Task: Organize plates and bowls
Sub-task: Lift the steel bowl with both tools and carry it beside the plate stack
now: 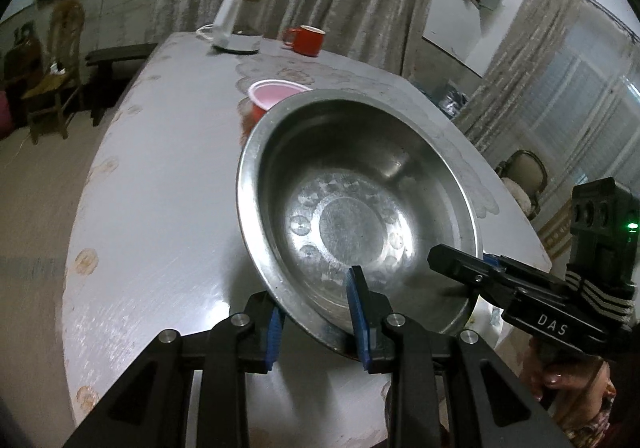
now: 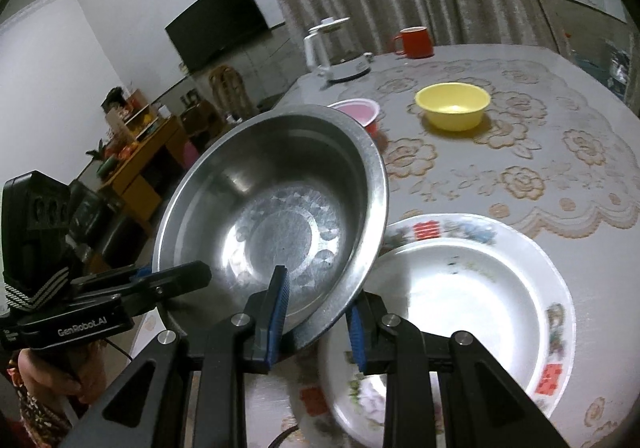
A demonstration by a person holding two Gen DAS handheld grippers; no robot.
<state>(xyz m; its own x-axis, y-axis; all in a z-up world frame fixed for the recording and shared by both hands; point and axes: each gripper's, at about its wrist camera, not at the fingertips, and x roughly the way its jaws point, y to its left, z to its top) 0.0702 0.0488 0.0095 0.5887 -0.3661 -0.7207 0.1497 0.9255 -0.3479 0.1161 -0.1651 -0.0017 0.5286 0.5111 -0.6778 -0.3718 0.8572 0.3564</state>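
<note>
Holding a tilted steel bowl [image 2: 272, 216] by its rim, both grippers clamped on it.
Left gripper [image 1: 318, 318] and right gripper [image 2: 316, 322] pinch thin metal; uneven pull could slip it onto the white plate [image 2: 460, 300].

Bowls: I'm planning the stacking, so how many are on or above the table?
3: steel bowl held tilted by both grippers, yellow bowl mid-table, pink-lined red bowl behind the steel one. Others may be hidden.

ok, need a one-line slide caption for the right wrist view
Both grippers' jaws straddle the rim of a tilted steel bowl held over a floral white plate on the lace-covered table.
</note>
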